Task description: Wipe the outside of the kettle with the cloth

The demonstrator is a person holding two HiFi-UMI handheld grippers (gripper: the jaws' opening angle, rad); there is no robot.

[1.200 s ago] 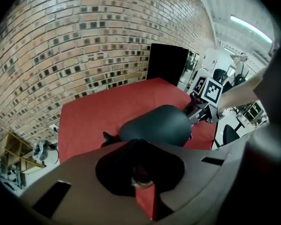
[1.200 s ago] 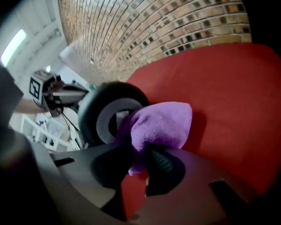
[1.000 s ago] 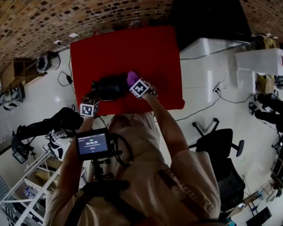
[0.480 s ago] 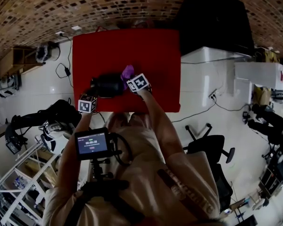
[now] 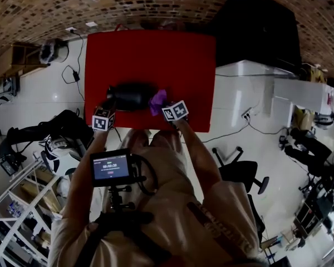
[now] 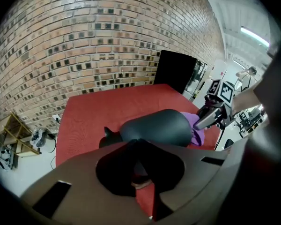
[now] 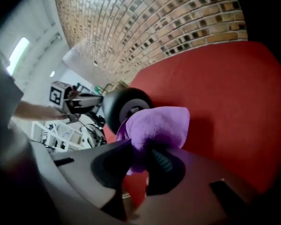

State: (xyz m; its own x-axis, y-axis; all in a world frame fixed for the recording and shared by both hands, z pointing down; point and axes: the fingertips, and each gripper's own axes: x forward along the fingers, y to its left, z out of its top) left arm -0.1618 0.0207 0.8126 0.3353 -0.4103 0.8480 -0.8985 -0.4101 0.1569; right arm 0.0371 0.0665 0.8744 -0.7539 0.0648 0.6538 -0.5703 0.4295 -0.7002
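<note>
A black kettle (image 5: 131, 96) lies on its side on the red table (image 5: 150, 52). My left gripper (image 5: 109, 105) is shut at the kettle's left end, seemingly on its handle. In the left gripper view the jaws meet (image 6: 138, 144) just before the kettle's body (image 6: 157, 125). My right gripper (image 5: 165, 105) is shut on a purple cloth (image 5: 157, 100), which sits against the kettle's right end. In the right gripper view the cloth (image 7: 159, 123) bulges out of the gripper (image 7: 143, 146), with the kettle's round base (image 7: 126, 108) just behind it.
A black cabinet (image 5: 256, 26) and a white unit (image 5: 256, 71) stand right of the table. An office chair (image 5: 245, 174) is near my right side. Cables (image 5: 72, 74) and shelving (image 5: 11, 204) are on the left. The brick wall is behind the table.
The right gripper has carried the cloth from the top of the kettle's right end down toward me, across that end. The left gripper and the kettle have stayed put.
</note>
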